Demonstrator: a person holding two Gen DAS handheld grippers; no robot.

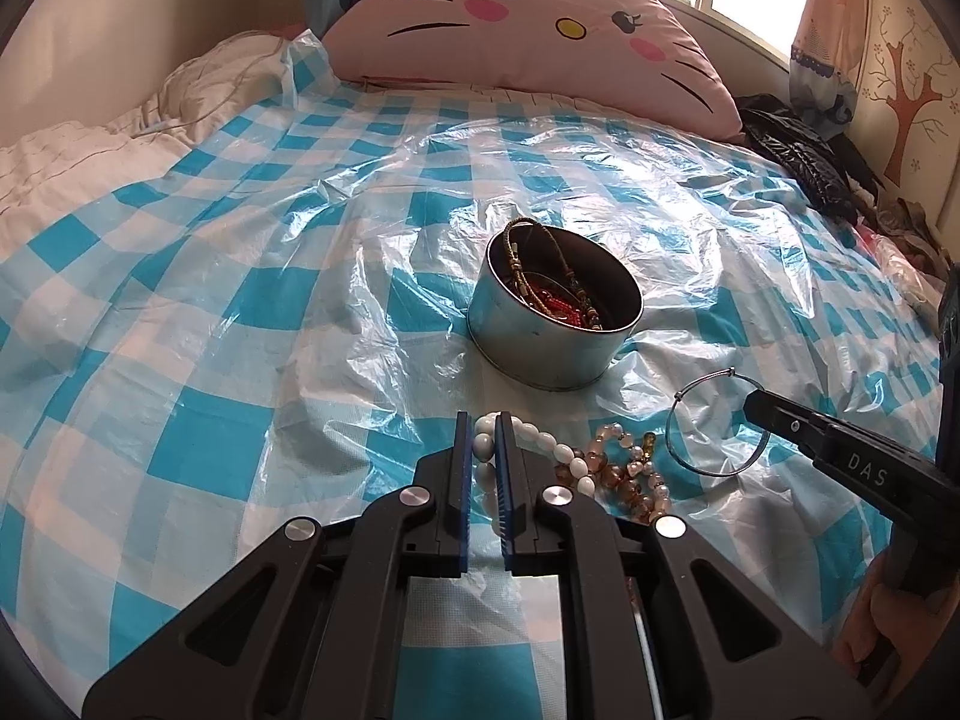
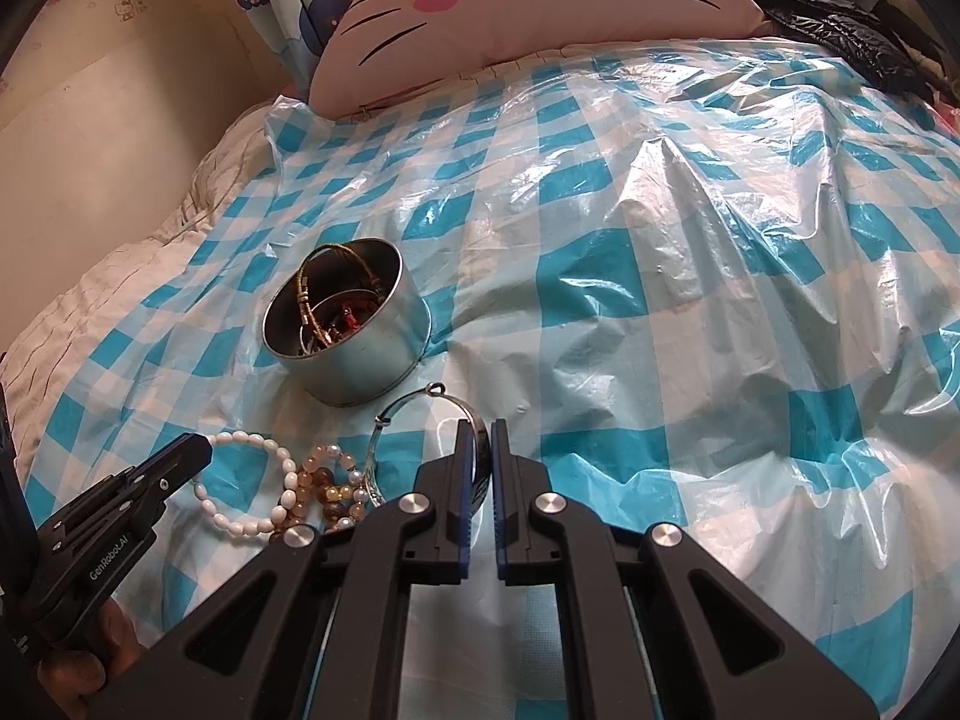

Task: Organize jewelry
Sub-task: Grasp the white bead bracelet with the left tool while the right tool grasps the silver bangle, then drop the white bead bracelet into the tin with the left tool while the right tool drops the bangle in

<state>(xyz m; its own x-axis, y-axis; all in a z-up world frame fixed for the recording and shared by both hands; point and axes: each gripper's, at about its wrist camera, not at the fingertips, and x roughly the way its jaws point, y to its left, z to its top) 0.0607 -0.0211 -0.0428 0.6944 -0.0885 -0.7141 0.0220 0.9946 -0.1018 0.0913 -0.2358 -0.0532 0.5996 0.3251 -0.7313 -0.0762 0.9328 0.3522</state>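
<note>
- Left gripper (image 1: 482,438): black arms with blue-padded fingers, jaws drawn close and clamped on a white bead bracelet (image 1: 543,450). From the right wrist camera its side reads "GenRobot.AI" in white letters.
- White bead bracelet: oval white beads in a loop lying on the bed; one part passes between the left gripper's fingers, the rest curves off to that gripper's right.
- Right gripper (image 2: 482,438): same build, jaws nearly together and closed on the band of a silver bangle (image 2: 414,420). From the left wrist camera its finger carries raised letters "DAS".
- Silver bangle: thin metal hoop with a small loop at its far edge, held at its near right side; it extends ahead and to the left of the right gripper.
- Amber bead bracelet (image 1: 630,474): brown, peach and pale round beads bunched between the white bracelet and the bangle, touching the white one.
- Metal tin (image 1: 555,315): round, open, lidless, standing ahead of both grippers; it holds a gold cord, red beads and other mixed pieces.
- Plastic sheet (image 1: 240,300): crinkled, blue-and-white checked, spread over the bed beneath everything.
- Cat-face pillow (image 1: 528,18): pink, with whiskers and a yellow nose, beyond the tin.
</note>
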